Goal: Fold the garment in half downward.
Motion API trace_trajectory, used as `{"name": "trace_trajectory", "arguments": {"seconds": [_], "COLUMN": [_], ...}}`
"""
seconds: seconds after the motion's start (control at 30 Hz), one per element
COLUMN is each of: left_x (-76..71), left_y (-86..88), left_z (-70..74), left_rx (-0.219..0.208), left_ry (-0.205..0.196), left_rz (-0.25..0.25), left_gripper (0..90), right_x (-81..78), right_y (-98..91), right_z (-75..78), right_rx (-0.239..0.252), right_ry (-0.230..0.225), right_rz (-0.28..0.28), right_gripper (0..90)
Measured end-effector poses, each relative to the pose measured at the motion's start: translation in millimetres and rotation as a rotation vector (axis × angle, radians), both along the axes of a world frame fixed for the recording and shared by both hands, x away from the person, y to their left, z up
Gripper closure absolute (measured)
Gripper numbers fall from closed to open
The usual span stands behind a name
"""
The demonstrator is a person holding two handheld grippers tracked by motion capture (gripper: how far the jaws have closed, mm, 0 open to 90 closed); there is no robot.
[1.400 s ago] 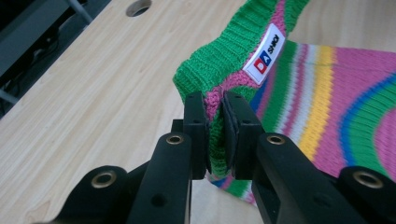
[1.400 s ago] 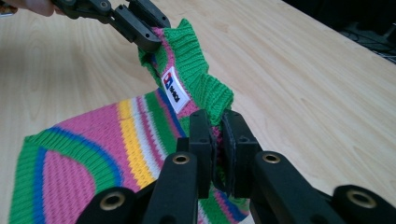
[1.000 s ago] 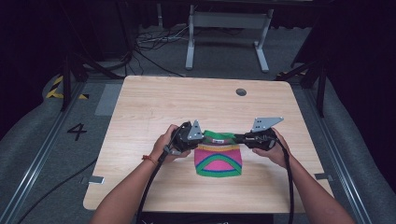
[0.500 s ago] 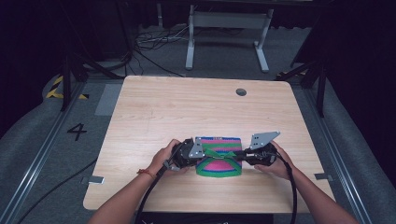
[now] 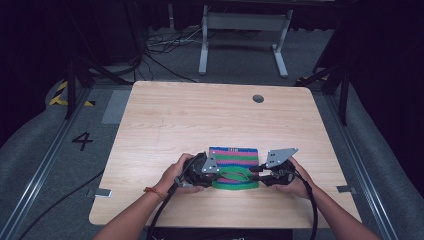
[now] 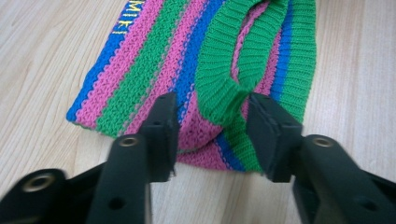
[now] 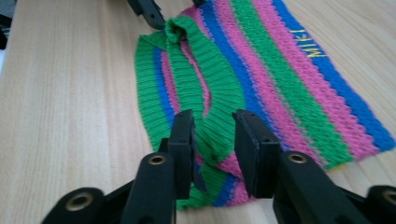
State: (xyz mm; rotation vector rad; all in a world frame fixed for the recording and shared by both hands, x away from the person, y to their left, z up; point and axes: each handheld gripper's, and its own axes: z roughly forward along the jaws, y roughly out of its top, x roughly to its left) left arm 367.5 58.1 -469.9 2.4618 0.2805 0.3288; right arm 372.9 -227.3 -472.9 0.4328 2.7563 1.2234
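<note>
Left gripper [image 6: 212, 135] is sitting with its jaws apart, straddling the green ribbed band [image 6: 224, 79] at the near corner of the striped knitted cloth [image 6: 154, 74]. Right gripper [image 7: 212, 149] is likewise standing apart-jawed around the same band at the opposite end, with fabric lying between its jaws but not clamped. Beyond both grippers, the cloth is lying flat on the wooden worktop [image 5: 200, 120].

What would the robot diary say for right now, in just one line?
knitted bag flat on table | left gripper open at green handle | right gripper open at handle
</note>
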Motion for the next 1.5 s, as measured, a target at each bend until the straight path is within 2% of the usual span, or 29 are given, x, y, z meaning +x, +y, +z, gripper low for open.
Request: {"name": "trace_trajectory", "arguments": {"seconds": [0.03, 0.17, 0.23, 0.33, 0.4, 0.43, 0.47, 0.5, 0.57, 0.6, 0.63, 0.67, 0.7, 0.73, 0.77, 0.8, 0.9, 1.0, 1.03, 1.1, 1.13, 1.27, 1.33, 1.37, 1.5], "left_x": [-0.2, 0.4, -0.9, -0.3, 3.1, 6.3, 7.8, 7.8, 8.9, 8.5, 7.6, 6.9, 6.9, 6.8, 6.8, 5.9, 4.0, 0.8, -0.5, -3.9, -6.0, -13.4, -19.0, -21.1, -25.2], "left_y": [-1.7, -7.5, -6.2, -4.2, -6.4, -7.6, -8.6, -8.6, -11.2, -11.2, -11.0, -11.7, -11.7, -10.7, -10.7, -9.0, -7.8, -6.4, -5.2, -5.4, -5.5, -8.0, -10.0, -10.9, -12.7], "left_z": [0.0, -2.8, 1.4, 6.8, 5.0, 1.7, -1.1, -1.1, -8.1, -10.6, -11.7, -12.4, -12.4, -7.8, -7.8, -2.2, 2.5, 10.0, 14.5, 16.6, 16.5, 12.8, 8.2, 6.1, -4.9], "left_rx": [0.003, 0.013, -0.014, -0.071, -0.063, -0.068, -0.067, -0.067, -0.047, -0.049, -0.049, -0.047, -0.047, -0.054, -0.054, -0.067, -0.077, -0.077, -0.089, -0.075, -0.074, -0.051, -0.036, -0.026, 0.027], "left_ry": [0.017, 0.044, 0.056, 0.064, 0.06, 0.084, 0.098, 0.098, 0.109, 0.117, 0.112, 0.097, 0.097, 0.094, 0.094, 0.069, 0.059, 0.031, 0.024, 0.01, 0.018, 0.024, 0.04, 0.04, 0.042], "left_rz": [0.01, 0.012, 0.005, 0.025, 0.065, 0.072, 0.068, 0.068, 0.061, 0.055, 0.048, 0.034, 0.034, 0.024, 0.024, 0.019, 0.007, 0.012, 0.006, -0.004, -0.012, -0.027, -0.045, -0.05, -0.066], "left_gripper": [47.8, 43.6, 42.8, 41.6, 41.9, 42.3, 43.8, 49.0, 52.5, 65.2, 65.2, 69.8, 72.4, 76.6, 80.5, 82.3, 84.3, 83.8, 83.7, 83.3, 83.3, 83.2, 83.0, 83.1, 82.5], "right_x": [-0.9, -1.8, -1.2, -0.4, 0.7, 1.2, 1.3, 1.3, 1.3, 1.8, 1.8, 2.2, 2.2, 1.6, 1.6, 0.7, 0.2, -0.6, -1.2, -3.4, -4.5, -8.7, -12.2, -14.5, -17.4], "right_y": [1.7, 9.3, 12.2, 15.4, 16.2, 16.6, 17.3, 17.3, 18.9, 19.1, 19.1, 19.4, 19.3, 19.2, 19.2, 18.2, 17.0, 14.4, 13.9, 10.8, 10.0, 7.9, 7.8, 7.8, 7.5], "right_z": [-0.3, -1.2, -2.9, -5.4, -5.9, -6.4, -7.5, -7.5, -10.8, -12.6, -12.6, -12.6, -12.1, -11.2, -11.2, -6.8, -3.0, 4.4, 6.6, 14.8, 16.7, 16.9, 12.0, 8.4, 0.2], "right_rx": [-0.002, -0.013, -0.021, -0.041, -0.046, -0.052, -0.065, -0.065, -0.087, -0.093, -0.093, -0.092, -0.097, -0.09, -0.09, -0.073, -0.076, -0.053, -0.05, -0.033, -0.026, -0.031, -0.051, -0.062, -0.094], "right_ry": [0.002, -0.009, -0.007, -0.011, -0.015, -0.015, -0.013, -0.013, -0.014, -0.022, -0.022, -0.023, -0.03, -0.035, -0.035, -0.04, -0.056, -0.06, -0.064, -0.073, -0.071, -0.061, -0.053, -0.036, -0.026], "right_rz": [-0.004, -0.028, -0.034, -0.053, -0.066, -0.074, -0.075, -0.075, -0.078, -0.077, -0.077, -0.085, -0.08, -0.08, -0.08, -0.078, -0.071, -0.073, -0.074, -0.063, -0.059, -0.04, -0.025, -0.014, 0.005], "right_gripper": [65.7, 61.6, 60.6, 59.8, 61.7, 63.7, 65.6, 65.6, 68.3, 72.5, 72.5, 75.0, 76.5, 82.2, 82.2, 85.7, 86.3, 86.3, 86.3, 86.2, 86.2, 85.9, 85.7, 85.4, 83.6]}}
